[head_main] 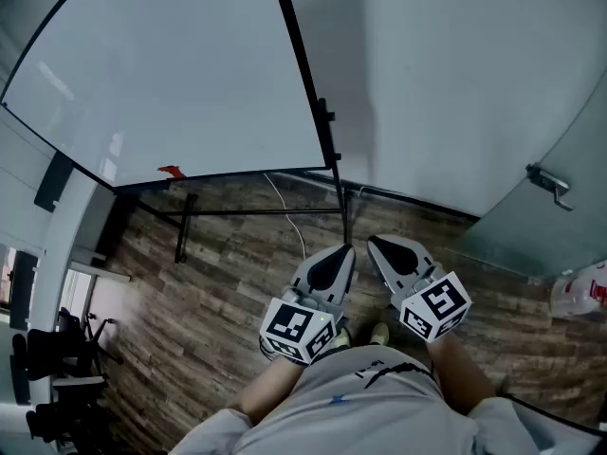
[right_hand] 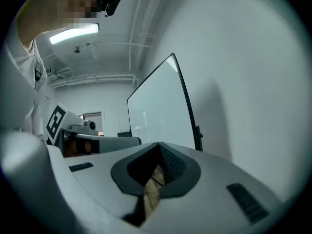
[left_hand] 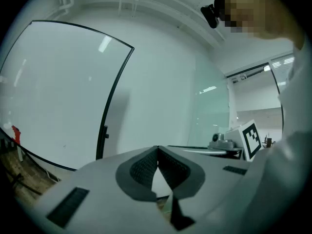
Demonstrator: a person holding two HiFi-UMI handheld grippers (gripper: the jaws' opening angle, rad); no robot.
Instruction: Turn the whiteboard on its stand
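Nothing is done yet, I judge: the whiteboard (head_main: 180, 74) stands at eleven o'clock, well apart from your left tongs (head_main: 345, 249) and right tongs (head_main: 372, 242) (both clenched, empty) at six o'clock.

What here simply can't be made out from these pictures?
Head view, whiteboard: top cut off by the picture's edge.
Head view, red thing on its lower edge: too small to identify.
Head view, stand: partly hidden by the whiteboard.
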